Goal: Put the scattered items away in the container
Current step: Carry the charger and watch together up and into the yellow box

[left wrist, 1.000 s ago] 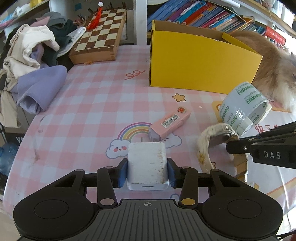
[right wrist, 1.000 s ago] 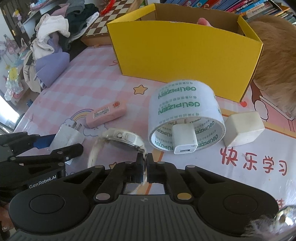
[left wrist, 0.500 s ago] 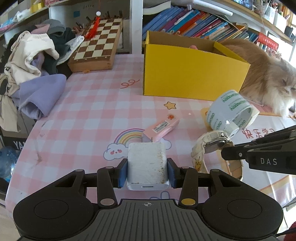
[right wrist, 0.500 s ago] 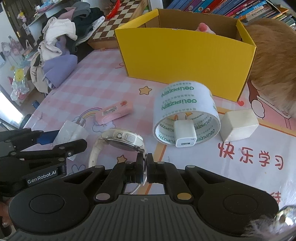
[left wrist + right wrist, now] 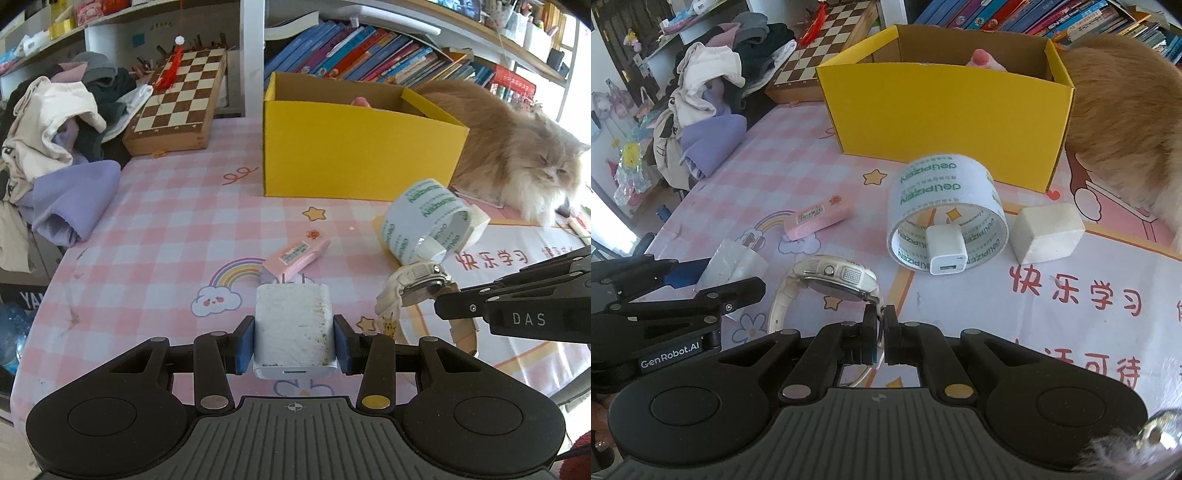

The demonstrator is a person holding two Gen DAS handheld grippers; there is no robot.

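Nearest, the left tongs (image 5: 294, 341) are clamped on a scuffed white charger (image 5: 293, 326), its prongs pointing away, held above the pink checked table (image 5: 177, 221). The right tongs (image 5: 880, 339) are pressed together on the strap of a white wristwatch (image 5: 834, 278), whose case hangs tilted just ahead of the pads. Beyond them on the table lie a pink eraser (image 5: 818, 218), a roll of clear tape (image 5: 942, 192) on its side with a small white plug (image 5: 946, 249) at its mouth, and a white block (image 5: 1047, 234) just beside it. Farther back stands the open yellow box (image 5: 945, 107), something pink inside. A long-haired cat (image 5: 517, 147) rests beside the box; a chessboard (image 5: 177, 103) and heaped clothes (image 5: 59, 140) lie farthest.
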